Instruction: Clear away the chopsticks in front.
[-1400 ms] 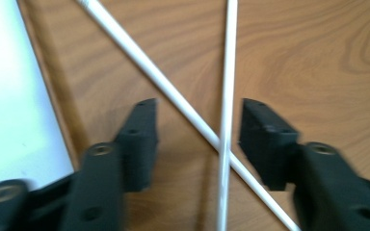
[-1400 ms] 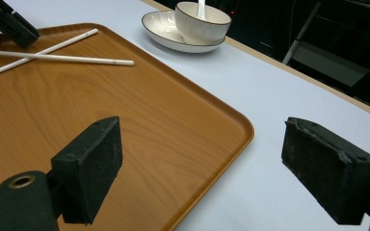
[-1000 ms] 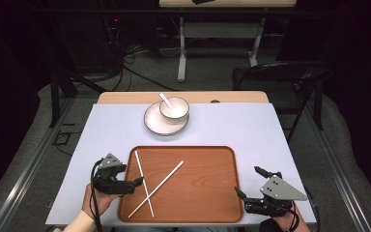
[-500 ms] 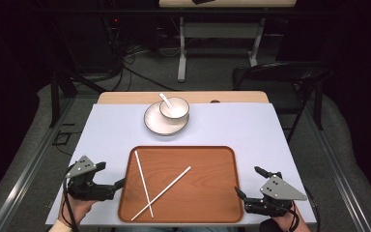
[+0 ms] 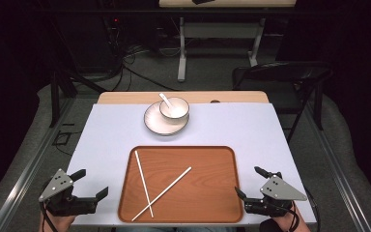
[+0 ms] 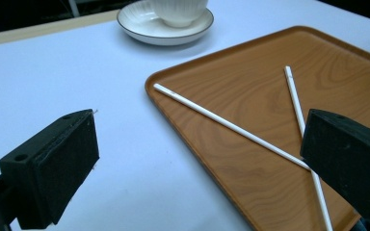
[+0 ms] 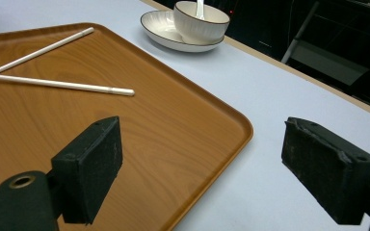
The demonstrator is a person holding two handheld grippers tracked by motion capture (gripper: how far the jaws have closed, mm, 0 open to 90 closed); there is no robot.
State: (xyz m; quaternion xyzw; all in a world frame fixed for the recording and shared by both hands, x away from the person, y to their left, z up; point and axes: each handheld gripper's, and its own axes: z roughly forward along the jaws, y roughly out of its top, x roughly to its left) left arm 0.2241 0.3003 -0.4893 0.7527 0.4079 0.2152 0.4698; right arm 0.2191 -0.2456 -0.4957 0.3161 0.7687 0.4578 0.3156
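Both chopsticks (image 5: 143, 182) are lying crossed on the tray (image 5: 212, 159) (untouched); left gripper (image 5: 92, 184) and right gripper (image 5: 249, 182) are flanking it, wide open, empty.

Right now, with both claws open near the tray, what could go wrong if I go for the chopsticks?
The two chopsticks lie crossed on the tray, so lifting the lower one would likely flick the other away. They lie flat on the smooth wood, so the left claw may slide off rather than pinch. The right claw sits at the tray's edge and could nudge the tray.
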